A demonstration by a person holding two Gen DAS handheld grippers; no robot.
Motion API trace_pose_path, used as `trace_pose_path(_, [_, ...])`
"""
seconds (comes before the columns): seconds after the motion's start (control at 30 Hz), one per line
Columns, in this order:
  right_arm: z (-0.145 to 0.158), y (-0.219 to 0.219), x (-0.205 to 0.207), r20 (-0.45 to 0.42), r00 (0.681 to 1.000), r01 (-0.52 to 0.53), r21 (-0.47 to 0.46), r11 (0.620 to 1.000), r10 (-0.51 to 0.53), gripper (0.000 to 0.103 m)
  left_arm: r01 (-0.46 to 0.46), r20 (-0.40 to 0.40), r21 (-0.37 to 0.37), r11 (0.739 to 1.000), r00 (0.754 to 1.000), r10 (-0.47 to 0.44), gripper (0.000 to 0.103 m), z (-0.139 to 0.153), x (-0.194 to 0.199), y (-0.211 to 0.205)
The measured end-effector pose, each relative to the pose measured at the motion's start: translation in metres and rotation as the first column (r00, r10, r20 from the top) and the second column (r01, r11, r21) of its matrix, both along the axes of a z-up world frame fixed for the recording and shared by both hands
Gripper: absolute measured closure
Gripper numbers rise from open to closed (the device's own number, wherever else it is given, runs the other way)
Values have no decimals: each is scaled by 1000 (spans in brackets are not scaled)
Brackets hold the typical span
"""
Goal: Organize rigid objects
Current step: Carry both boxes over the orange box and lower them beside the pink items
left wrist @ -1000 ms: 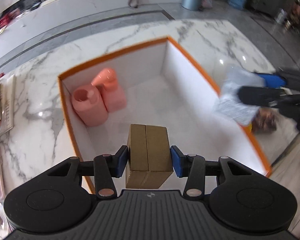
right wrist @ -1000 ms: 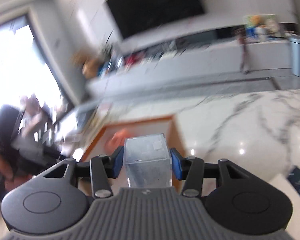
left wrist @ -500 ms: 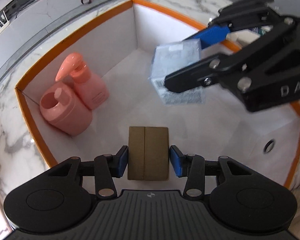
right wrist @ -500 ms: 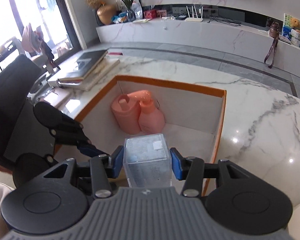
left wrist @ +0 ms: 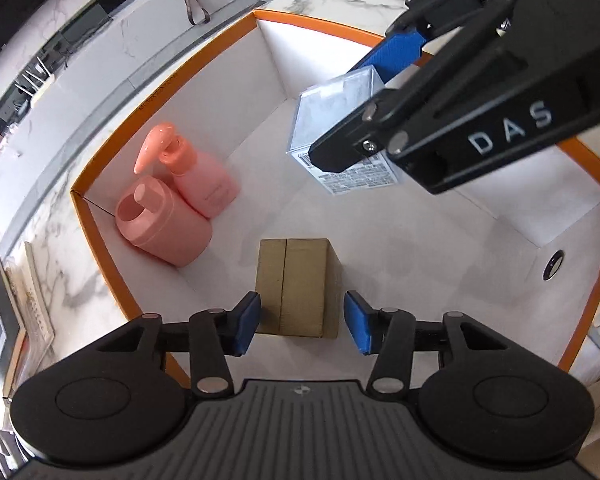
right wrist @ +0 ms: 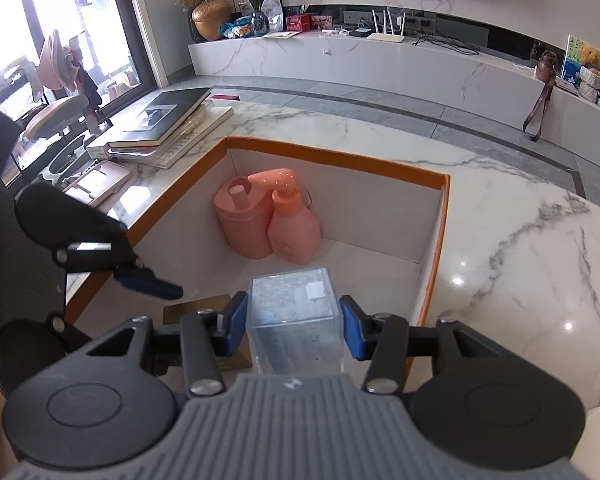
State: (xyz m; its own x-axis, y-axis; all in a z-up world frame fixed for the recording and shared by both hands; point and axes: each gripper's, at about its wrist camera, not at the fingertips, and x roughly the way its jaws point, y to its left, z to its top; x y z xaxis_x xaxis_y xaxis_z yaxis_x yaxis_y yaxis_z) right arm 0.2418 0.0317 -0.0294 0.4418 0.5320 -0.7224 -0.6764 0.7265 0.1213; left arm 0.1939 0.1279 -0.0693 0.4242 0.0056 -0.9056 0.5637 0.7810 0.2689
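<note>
Two bottles [left wrist: 180, 204] touching in bin [left wrist: 100, 152] corner (carton [left wrist: 296, 288] nearby).

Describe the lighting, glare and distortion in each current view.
Left wrist view: sharp; fisheye bends the orange-rimmed box; soft shadow beside the brown box. Right wrist view: the window is blown out, glare spots dot the marble table, the clear box is sharp, and the edges curve.

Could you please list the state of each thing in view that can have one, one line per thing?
left gripper: open, pads apart from the brown box between them.
brown box: upright on the box floor, released.
right gripper: shut on the clear box.
clear box: held above the floor.
pump bottle: upright in the corner.
pink container: upright beside it.
orange-rimmed box: open.
</note>
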Motion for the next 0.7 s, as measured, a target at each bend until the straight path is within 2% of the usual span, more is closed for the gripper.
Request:
trace_pose_path(0.07, [-1, -1, -1, -1, 1000, 2, -2, 1000, -2, 53, -2, 11, 26, 1000, 1000, 2, 55, -3, -3, -1])
trace_pose_path(0.1, [-1, -2, -2, -2, 1000, 4, -3, 1000, -4, 53, 3, 9, 25, 1000, 1000, -3, 56, -1, 1, -2])
trace_pose_path(0.33, [-5, 0, -3, -12, 1000, -16, -7, 1000, 16, 53, 24, -57, -22, 999, 998, -25, 74, 13, 21, 12])
trace_pose_path(0.43, [-6, 4, -2, -17, 999, -34, -11, 999, 34, 53, 31, -67, 1, 1000, 997, -31, 76, 15, 33, 12])
trace_pose_path(0.7, [-11, 18, 4, -36, 998, -58, -22, 998, 58, 53, -17, -106, -47, 999, 994, 12, 81, 25, 55, 29])
